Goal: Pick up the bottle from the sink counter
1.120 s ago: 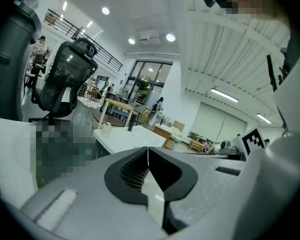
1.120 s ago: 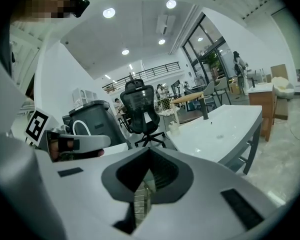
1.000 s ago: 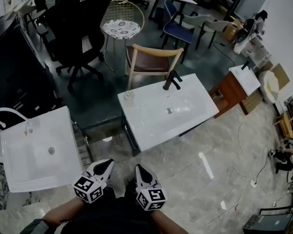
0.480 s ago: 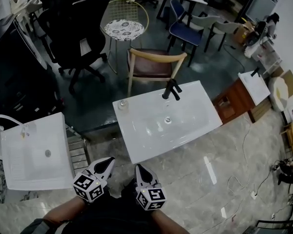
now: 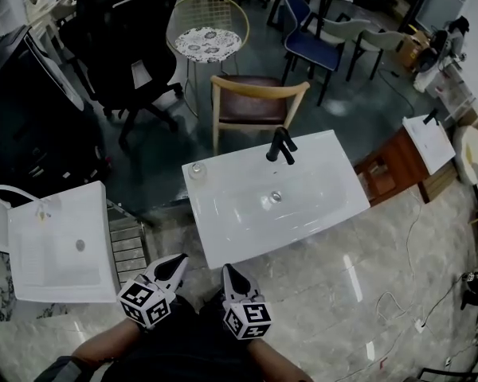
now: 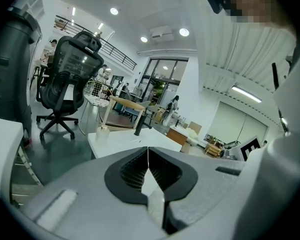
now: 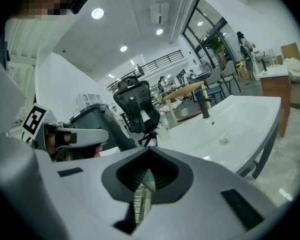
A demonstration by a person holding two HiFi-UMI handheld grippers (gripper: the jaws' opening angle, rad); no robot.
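A small clear bottle (image 5: 196,170) stands upright on the far left corner of the white sink counter (image 5: 319,205), left of the black faucet (image 5: 280,144). My left gripper (image 5: 178,262) and right gripper (image 5: 226,270) are held close to my body, short of the counter's near edge, both shut and empty. In the left gripper view the shut jaws (image 6: 148,149) point toward the counter, with the bottle (image 6: 104,129) and faucet (image 6: 138,125) beyond. In the right gripper view the shut jaws (image 7: 149,150) face the basin (image 7: 230,121), and the bottle (image 7: 162,130) shows small at its far left.
A second white sink (image 5: 60,249) stands at my left. A wooden chair (image 5: 255,102) sits behind the counter, with a black office chair (image 5: 119,46), a round wire table (image 5: 207,34) and a blue chair (image 5: 307,42) further back. A wooden cabinet (image 5: 390,172) is at the right.
The view has shifted: the sink counter and bottle sit a little lower and more central in the head view. Both grippers stay shut in the same place before my body.
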